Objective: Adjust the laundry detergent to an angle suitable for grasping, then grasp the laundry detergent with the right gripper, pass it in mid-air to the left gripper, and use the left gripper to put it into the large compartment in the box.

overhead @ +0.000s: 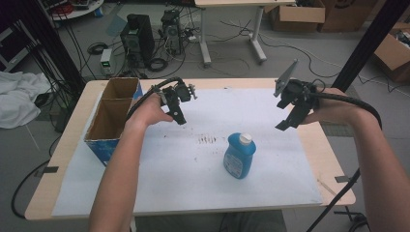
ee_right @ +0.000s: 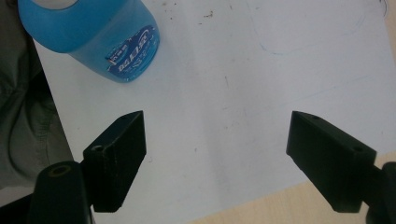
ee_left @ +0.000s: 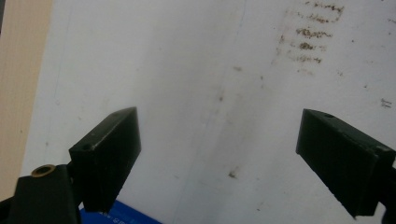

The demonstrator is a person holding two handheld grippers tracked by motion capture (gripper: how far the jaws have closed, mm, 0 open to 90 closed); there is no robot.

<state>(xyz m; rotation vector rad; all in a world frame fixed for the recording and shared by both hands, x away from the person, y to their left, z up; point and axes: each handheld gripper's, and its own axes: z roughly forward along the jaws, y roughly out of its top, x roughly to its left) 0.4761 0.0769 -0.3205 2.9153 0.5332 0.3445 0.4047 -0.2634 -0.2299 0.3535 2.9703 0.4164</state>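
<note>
Scanning left to right: cardboard box (overhead: 112,116) at table's left edge, two compartments, nothing inside that I see. My left gripper (overhead: 177,107) just beside it, jaws spread, gripping nothing. Blue bottle (overhead: 239,155) upright mid-sheet (overhead: 183,164), capped, bare sheet all round. My right gripper (overhead: 291,116) spread, unladen, near right edge.

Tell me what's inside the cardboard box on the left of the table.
The cardboard box has two open compartments; the brown inner walls that show look bare. The near wall and the left forearm hide part of the front compartment's floor.
</note>
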